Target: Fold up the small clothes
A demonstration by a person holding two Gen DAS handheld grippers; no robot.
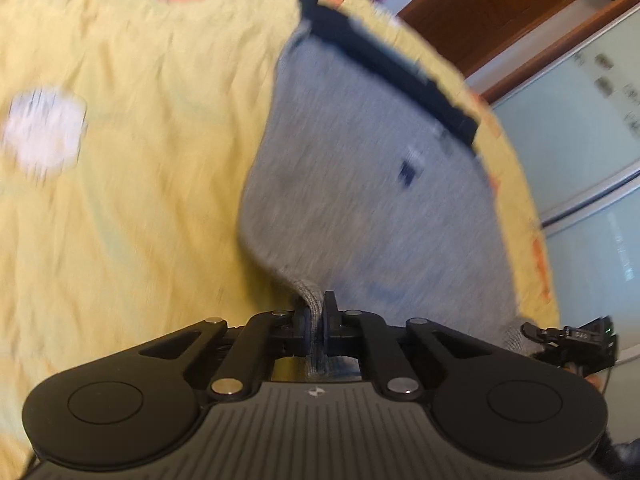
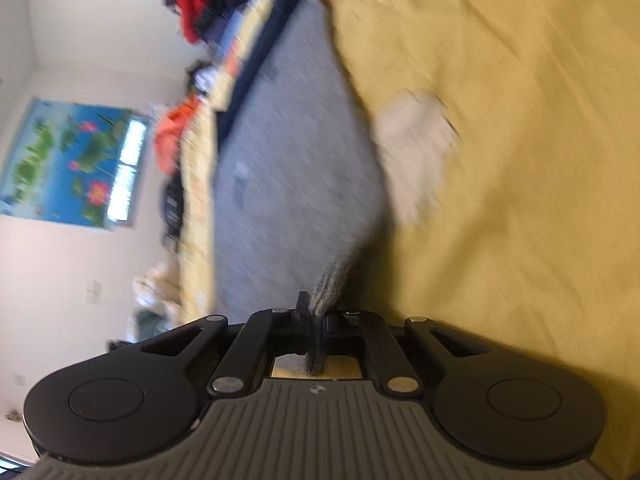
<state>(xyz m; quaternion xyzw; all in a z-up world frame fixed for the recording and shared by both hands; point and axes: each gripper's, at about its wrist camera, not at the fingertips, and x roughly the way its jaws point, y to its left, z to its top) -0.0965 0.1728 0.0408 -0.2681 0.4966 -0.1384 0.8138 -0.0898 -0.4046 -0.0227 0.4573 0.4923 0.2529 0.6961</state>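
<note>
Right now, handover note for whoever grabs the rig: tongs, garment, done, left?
Left tongs: shut on the near edge of the grey garment.
Right tongs: shut on another part of the same edge.
Garment: spread on the yellow sheet, dark waistband at the far end.
Done: both grips set.
Left: likely carry the edge toward the waistband; no fold visible yet.

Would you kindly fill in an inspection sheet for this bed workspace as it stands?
Surface: yellow bedsheet, wrinkled, orange prints.
Job's things: grey shorts with a dark waistband, lying on the sheet, near hem lifted.
Clutter: white folded cloth beside the shorts; red and orange clothes piled at the bed's edge.
Grippers: left gripper and right gripper both shut on the shorts' hem.
Cables: nothing seen.
Surroundings: wooden cabinet; lotus picture on a white wall.
</note>
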